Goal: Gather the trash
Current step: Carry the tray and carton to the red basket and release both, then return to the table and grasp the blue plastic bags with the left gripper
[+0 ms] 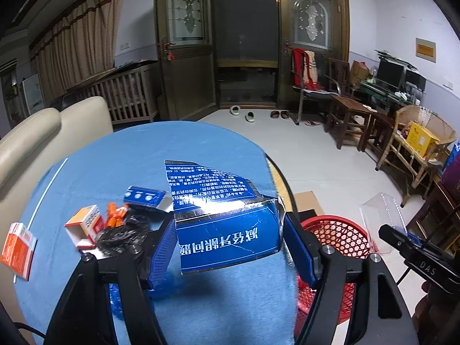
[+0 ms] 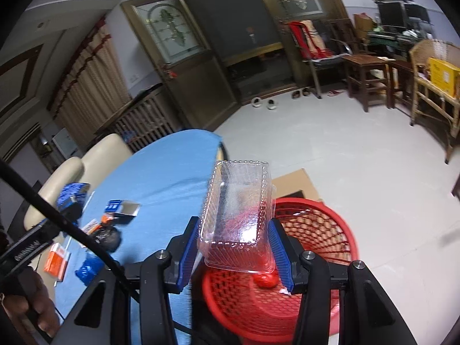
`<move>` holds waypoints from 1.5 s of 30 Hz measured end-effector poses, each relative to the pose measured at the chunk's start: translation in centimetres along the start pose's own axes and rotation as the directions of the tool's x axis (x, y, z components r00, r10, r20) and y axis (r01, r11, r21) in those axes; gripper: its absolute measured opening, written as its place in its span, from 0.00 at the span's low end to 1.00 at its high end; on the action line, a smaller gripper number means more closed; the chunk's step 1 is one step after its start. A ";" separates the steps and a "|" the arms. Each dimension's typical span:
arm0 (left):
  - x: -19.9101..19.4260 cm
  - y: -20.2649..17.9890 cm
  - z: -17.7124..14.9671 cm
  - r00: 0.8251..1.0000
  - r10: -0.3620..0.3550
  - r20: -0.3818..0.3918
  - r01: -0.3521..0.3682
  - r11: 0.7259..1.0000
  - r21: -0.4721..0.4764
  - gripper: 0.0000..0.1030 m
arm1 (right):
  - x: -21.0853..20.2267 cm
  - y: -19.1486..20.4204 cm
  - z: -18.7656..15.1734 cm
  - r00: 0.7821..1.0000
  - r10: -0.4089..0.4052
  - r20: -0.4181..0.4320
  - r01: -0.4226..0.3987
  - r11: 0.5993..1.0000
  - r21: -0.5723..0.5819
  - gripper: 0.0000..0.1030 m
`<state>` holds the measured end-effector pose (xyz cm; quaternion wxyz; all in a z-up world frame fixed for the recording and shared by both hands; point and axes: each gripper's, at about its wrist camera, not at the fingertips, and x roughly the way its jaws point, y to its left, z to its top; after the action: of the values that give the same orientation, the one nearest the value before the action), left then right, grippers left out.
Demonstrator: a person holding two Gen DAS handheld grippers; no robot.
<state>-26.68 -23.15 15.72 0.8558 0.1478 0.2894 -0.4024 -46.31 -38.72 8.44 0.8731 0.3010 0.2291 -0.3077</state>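
Observation:
My left gripper is shut on a torn blue carton with white print, held above the blue tablecloth near the table's right edge. My right gripper is shut on a clear plastic clamshell box, held over the rim of the red mesh basket on the floor. From the left wrist view the basket sits beside the table, with the clear box and the right gripper's black body above it. Small orange-and-white boxes, an orange wrapper, a black bag and a small blue box lie on the cloth.
A cream sofa stands left of the table. A flat cardboard piece lies on the floor behind the basket. Wooden stools, a wicker chair with a yellow box and a chair draped in red cloth line the right wall. Slippers lie by the door.

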 end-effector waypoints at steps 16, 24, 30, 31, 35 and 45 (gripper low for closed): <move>2.7 -3.3 0.4 0.998 -0.044 -0.043 0.046 0.998 0.047 0.71 | 2.2 -3.3 -0.6 0.996 -0.063 -0.063 0.065 0.997 0.035 0.49; 3.9 -5.2 0.7 0.995 -0.073 -0.065 0.077 0.995 0.070 0.71 | 4.0 -4.9 -1.3 0.986 -0.085 -0.140 0.095 0.993 0.064 0.62; 4.5 -6.1 0.7 0.993 -0.086 -0.077 0.092 0.992 0.087 0.71 | 3.9 -5.8 -1.5 0.987 -0.089 -0.135 0.103 0.990 0.095 0.66; 4.6 -6.3 0.8 0.993 -0.089 -0.079 0.096 0.991 0.090 0.71 | 3.7 -5.9 -1.2 0.988 -0.091 -0.126 0.103 0.990 0.098 0.66; 4.7 -7.2 0.7 0.990 -0.108 -0.089 0.117 0.987 0.108 0.71 | 2.7 -6.6 -0.3 0.992 -0.103 -0.078 0.112 0.987 0.119 0.66; 5.6 -11.3 -0.6 0.966 -0.199 -0.165 0.228 0.957 0.178 0.71 | 0.5 -8.1 0.9 0.991 -0.129 -0.016 0.130 0.978 0.162 0.66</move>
<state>-32.80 -33.33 11.56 0.7653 0.2279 0.3243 -0.5072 -51.21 -44.59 5.63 0.8230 0.3564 0.2250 -0.3808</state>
